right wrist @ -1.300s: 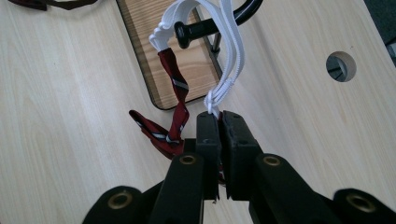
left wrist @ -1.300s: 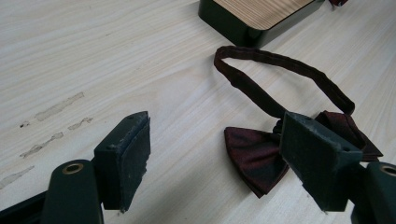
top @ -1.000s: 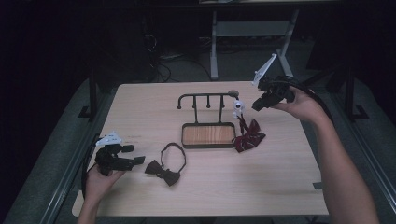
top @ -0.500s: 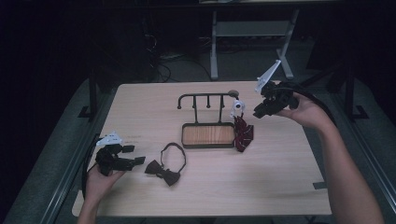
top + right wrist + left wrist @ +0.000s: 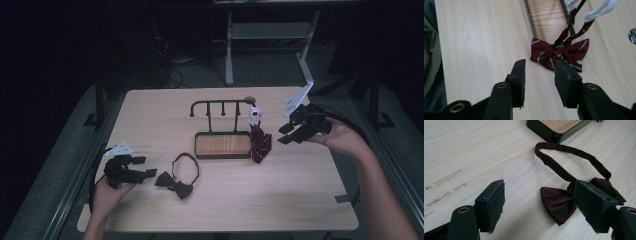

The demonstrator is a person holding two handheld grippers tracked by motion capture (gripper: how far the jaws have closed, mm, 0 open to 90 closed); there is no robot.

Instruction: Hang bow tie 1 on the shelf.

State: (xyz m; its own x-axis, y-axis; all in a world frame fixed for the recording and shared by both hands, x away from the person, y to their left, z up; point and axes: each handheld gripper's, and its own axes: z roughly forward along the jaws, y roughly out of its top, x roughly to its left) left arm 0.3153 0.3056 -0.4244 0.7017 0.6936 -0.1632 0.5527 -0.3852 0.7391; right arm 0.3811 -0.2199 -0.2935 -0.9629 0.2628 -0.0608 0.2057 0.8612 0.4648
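High view: right tool (image 5: 289,134), jaws apart and empty, held above the counter (image 5: 300,200) just right of the striped red bow tie (image 5: 260,145), which hangs by its strap from the black hook rack (image 5: 222,105) beside the wooden tray (image 5: 222,145). Left tool (image 5: 145,166), jaws wide apart, sits low at the front left, just beside the dark maroon bow tie (image 5: 176,185) lying flat.

You have a black rack (image 5: 220,103) w/ a wood-bottom tray (image 5: 222,145) at the centre of the table (image 5: 150,110). A dark tape piece (image 5: 345,198) sits near the front right edge. Behind: white desk frame (image 5: 229,50) & cables (image 5: 170,67) on the floor.
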